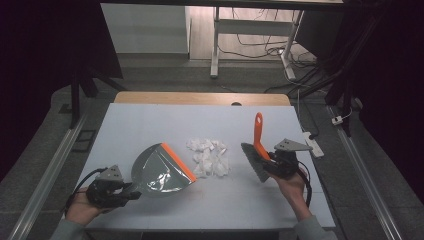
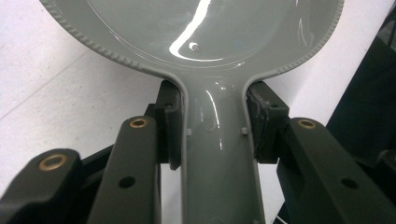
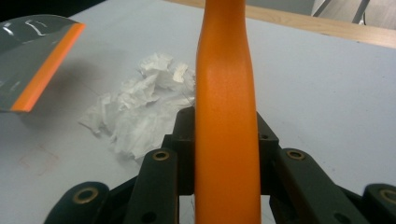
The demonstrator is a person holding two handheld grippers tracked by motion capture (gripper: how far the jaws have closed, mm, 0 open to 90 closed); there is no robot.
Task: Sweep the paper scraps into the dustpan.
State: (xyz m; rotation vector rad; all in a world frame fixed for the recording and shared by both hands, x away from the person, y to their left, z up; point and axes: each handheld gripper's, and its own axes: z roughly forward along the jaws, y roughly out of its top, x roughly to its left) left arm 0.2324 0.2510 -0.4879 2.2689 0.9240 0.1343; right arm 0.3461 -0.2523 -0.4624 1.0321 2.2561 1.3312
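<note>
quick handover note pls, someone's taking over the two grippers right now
Left gripper: shut on the handle of the grey plastic dustpan with the orange lip, which sits left of centre on the white table.
Right gripper: shut on the orange-handled brush, right of the pile.
Crumpled white paper scraps: heaped between dustpan lip and brush.
Done: both tools gripped.
Left: sweep the scraps into the dustpan; none inside yet.

Both grippers are black. The left gripper point(image 1: 131, 194), nearest the white table's point(image 1: 150, 120) front left corner, carries a grey three-cornered plate on top and trails a black cable looping off toward the table's left edge. The right gripper point(image 1: 265, 162), toward the table's right edge, wears the same grey plate and a black cable. Close up, each jaw arm shows brass-ringed pivots and small screw holes. Grey sleeves cover both forearms.
</note>
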